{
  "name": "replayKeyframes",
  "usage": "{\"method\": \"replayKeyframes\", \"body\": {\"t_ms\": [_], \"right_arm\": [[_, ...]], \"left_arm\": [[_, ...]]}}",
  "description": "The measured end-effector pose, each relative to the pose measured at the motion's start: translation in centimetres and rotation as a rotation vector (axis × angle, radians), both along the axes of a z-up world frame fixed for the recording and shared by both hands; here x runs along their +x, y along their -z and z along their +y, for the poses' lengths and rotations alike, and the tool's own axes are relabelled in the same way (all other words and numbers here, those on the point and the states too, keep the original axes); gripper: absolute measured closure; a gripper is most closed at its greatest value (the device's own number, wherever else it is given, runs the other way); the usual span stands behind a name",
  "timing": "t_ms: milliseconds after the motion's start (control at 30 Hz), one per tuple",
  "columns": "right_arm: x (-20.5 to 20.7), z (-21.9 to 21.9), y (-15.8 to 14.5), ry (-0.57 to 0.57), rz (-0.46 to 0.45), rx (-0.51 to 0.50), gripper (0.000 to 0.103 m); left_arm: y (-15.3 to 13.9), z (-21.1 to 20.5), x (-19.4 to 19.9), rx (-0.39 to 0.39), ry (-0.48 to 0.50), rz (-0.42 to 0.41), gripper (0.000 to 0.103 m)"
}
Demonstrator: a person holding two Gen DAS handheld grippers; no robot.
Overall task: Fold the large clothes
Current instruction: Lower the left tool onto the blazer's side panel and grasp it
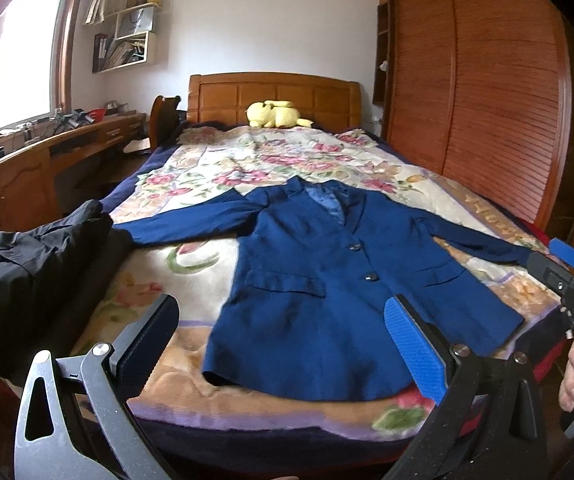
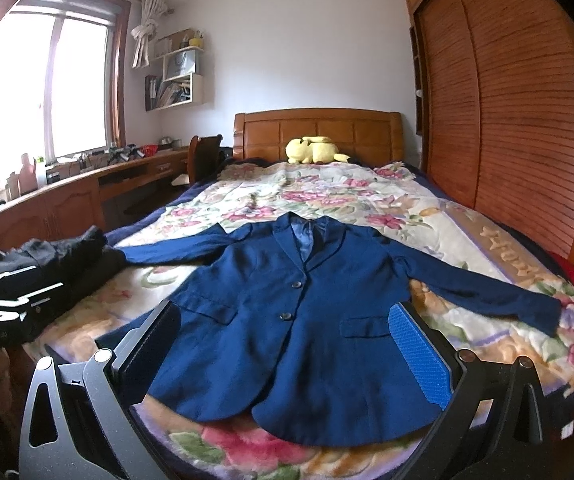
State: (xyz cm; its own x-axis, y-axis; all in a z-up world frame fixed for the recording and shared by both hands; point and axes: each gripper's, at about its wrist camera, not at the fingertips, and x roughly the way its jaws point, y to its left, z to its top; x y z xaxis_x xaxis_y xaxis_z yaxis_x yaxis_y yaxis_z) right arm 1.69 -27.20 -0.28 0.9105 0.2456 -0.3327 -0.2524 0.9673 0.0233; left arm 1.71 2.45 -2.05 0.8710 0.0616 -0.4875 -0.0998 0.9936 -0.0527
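The jacket [image 1: 319, 280] lay flat mid-frame in my left view, collar away, hem toward my left tongs [image 1: 287, 344], fingers apart and empty. In my right view, the jacket [image 2: 287, 332] sat centred before my right tongs [image 2: 287, 348], likewise apart; each had its own sleeve nearer.

"DAS", perhaps cropped, on right claw [image 1: 567, 258]

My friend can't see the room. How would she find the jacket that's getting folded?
Find the big bed with the flowery blanket. Spread flat on its near end lies the blue jacket, sleeves stretched out, two dark buttons down the front. The black clothes at the bed's left edge are crumpled, not spread.
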Motion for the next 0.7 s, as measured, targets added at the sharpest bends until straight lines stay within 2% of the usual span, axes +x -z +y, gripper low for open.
{"method": "replayKeyframes", "body": {"t_ms": [400, 700], "right_arm": [[6.5, 3.3, 1.7, -0.058, 0.065, -0.081, 0.000], [13.1, 6.5, 2.7, -0.137, 0.073, -0.105, 0.000]], "left_arm": [[3.2, 4.3, 3.1, 0.030, -0.056, 0.052, 0.000], [6.7, 7.7, 8.0, 0.052, -0.083, 0.130, 0.000]]}}
